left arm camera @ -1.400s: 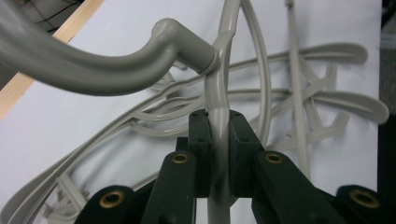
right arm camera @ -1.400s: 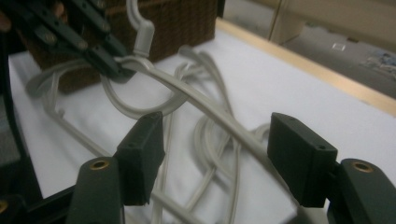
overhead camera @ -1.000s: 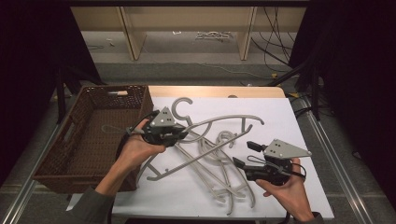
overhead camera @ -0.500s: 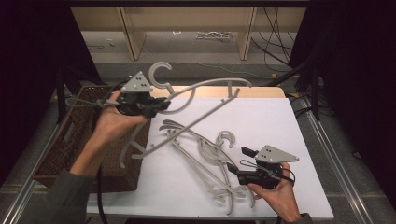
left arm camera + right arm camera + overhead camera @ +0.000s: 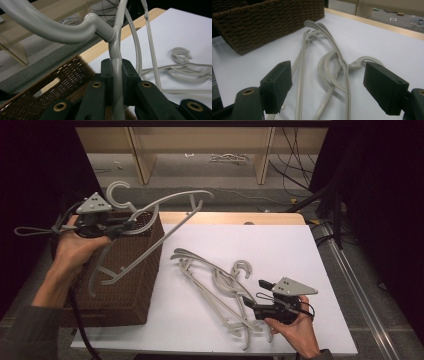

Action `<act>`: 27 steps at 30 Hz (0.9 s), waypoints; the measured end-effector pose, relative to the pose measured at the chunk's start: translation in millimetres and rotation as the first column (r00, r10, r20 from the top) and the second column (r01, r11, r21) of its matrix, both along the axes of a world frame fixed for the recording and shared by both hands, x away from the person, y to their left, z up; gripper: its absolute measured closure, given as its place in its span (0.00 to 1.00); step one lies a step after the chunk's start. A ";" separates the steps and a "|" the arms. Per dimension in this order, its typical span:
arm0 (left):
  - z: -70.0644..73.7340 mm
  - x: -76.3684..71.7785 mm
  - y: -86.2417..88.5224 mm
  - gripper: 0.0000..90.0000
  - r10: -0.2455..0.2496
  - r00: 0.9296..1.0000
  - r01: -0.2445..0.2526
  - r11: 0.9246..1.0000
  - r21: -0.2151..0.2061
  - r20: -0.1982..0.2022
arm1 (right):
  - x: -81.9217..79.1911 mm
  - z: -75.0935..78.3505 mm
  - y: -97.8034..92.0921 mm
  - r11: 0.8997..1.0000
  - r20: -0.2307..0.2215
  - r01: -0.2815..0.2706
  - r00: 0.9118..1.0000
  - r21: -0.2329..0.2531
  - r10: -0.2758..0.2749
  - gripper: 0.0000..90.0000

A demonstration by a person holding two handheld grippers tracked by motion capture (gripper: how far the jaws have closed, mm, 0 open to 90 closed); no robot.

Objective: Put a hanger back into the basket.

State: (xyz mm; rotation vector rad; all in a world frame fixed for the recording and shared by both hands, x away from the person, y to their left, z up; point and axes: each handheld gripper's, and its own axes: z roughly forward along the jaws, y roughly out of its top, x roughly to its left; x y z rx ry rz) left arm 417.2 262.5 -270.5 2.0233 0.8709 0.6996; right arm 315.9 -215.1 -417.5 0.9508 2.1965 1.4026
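High view: left tool (image 5: 116, 223) clamped a grey hanger (image 5: 165, 205), held above the wicker basket (image 5: 131, 285). Left gripper view: hanger neck sat pinched between its jaws. Right gripper view: right tool (image 5: 329, 85) gaped open, hanger pile (image 5: 329, 72) on the surface (image 5: 387, 47) just ahead.

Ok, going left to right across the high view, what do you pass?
Left tool shut on a grey hanger → wicker basket → hangers lying on the white sheet → right tool, open.
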 end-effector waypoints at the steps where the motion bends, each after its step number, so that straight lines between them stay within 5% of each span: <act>1: -2.7 0.8 7.2 0.91 0.015 1.000 -0.015 1.000 -0.004 -0.001 | 0.4 -0.4 -0.1 1.000 0.004 -0.001 1.000 -0.001 0.001 0.27; 7: -12.9 4.7 35.5 0.91 0.080 0.997 -0.080 0.997 -0.015 0.005 | 1.1 -2.5 -0.2 1.000 -0.003 0.001 1.000 0.015 -0.001 0.27; 12: -23.2 6.6 53.6 0.91 0.121 0.993 -0.121 0.992 0.022 0.014 | 1.2 -1.9 -1.9 1.000 0.002 0.003 1.000 0.004 -0.003 0.26; 27: -55.8 6.4 96.3 0.91 0.170 0.985 -0.171 0.985 0.038 0.009 | 3.2 -6.0 -2.2 1.000 0.003 0.002 1.000 0.017 -0.002 0.26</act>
